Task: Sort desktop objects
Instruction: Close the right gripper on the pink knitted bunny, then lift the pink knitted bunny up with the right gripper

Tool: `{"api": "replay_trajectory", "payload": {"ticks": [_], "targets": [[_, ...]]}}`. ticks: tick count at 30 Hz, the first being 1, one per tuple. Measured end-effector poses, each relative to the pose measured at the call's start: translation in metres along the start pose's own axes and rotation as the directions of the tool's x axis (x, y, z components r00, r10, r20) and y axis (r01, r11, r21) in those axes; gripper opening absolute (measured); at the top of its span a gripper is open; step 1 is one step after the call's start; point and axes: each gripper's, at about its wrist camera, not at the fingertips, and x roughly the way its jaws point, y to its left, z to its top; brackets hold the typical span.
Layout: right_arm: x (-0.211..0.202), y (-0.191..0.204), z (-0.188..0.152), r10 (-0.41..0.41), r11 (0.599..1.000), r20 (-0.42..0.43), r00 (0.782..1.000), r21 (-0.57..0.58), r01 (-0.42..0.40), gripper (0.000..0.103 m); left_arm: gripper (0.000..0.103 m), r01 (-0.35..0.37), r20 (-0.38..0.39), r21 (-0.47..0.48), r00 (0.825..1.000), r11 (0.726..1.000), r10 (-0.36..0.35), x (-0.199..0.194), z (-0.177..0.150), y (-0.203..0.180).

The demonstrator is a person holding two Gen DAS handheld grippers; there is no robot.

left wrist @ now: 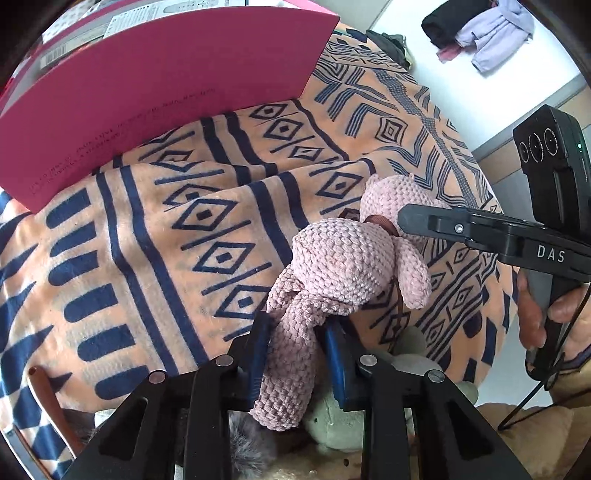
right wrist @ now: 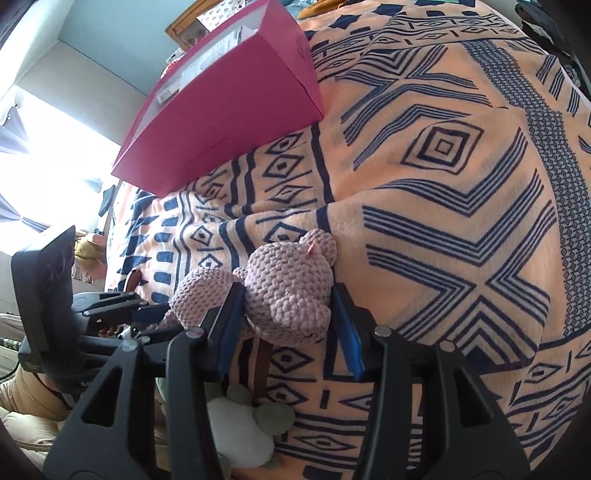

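A pink crochet plush toy lies on the orange and navy patterned blanket. My left gripper has its blue pads pressed on the toy's legs. In the right wrist view the toy's head sits squeezed between the blue pads of my right gripper. The right gripper's finger reaches onto the head from the right, with a hand on its handle. The left gripper's body shows at the left edge of the right wrist view.
A big pink box stands open at the back of the blanket, also seen as the pink box. A pale green and white plush and a grey furry toy lie under the grippers. Clothes lie on the floor.
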Motion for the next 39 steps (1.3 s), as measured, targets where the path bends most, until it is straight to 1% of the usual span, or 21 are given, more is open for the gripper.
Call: {"api": "replay_trajectory", "payload": {"ticks": [4,6,7,8,9,15,19,29,39], "targets": [[-0.003,-0.001,0.001,-0.001,1.000,0.010,1.000,0.001,0.001,0.050,0.029,-0.015,-0.020,-0.012,1.000,1.000,0.015,0.004,0.002,0.001],[-0.003,-0.002,0.002,-0.002,1.000,0.015,1.000,-0.002,0.002,0.050,0.029,-0.011,-0.019,-0.019,1.000,1.000,0.011,0.007,0.004,0.001],[-0.003,-0.001,0.003,-0.008,1.000,0.019,1.000,-0.011,0.009,0.049,0.029,-0.009,-0.018,-0.023,1.000,1.000,0.009,0.007,0.004,0.001],[-0.003,-0.001,0.003,-0.015,1.000,0.018,1.000,-0.019,0.015,0.045,0.028,-0.010,-0.018,-0.023,1.000,1.000,0.009,0.007,0.005,0.000],[-0.003,-0.001,0.003,-0.014,1.000,0.017,1.000,-0.019,0.015,0.045,0.025,-0.006,-0.018,-0.025,1.000,1.000,0.006,0.007,0.005,0.000],[-0.005,-0.001,0.004,-0.013,1.000,0.017,1.000,-0.019,0.013,0.043,0.023,0.004,-0.017,-0.042,1.000,0.999,-0.005,0.005,0.006,0.001],[-0.011,0.003,0.005,-0.008,1.000,0.032,0.999,-0.024,0.008,0.043,0.021,0.008,0.007,-0.046,1.000,0.999,-0.007,-0.002,0.006,0.000],[-0.037,0.016,0.016,0.036,0.999,0.098,0.995,-0.043,-0.032,0.042,0.021,0.030,0.108,-0.048,0.994,0.998,-0.025,-0.038,0.014,-0.007],[-0.060,0.038,0.027,0.070,0.994,0.156,0.985,-0.088,-0.057,0.042,0.021,0.010,0.188,-0.042,0.982,0.999,-0.002,-0.070,0.019,-0.010]]}}
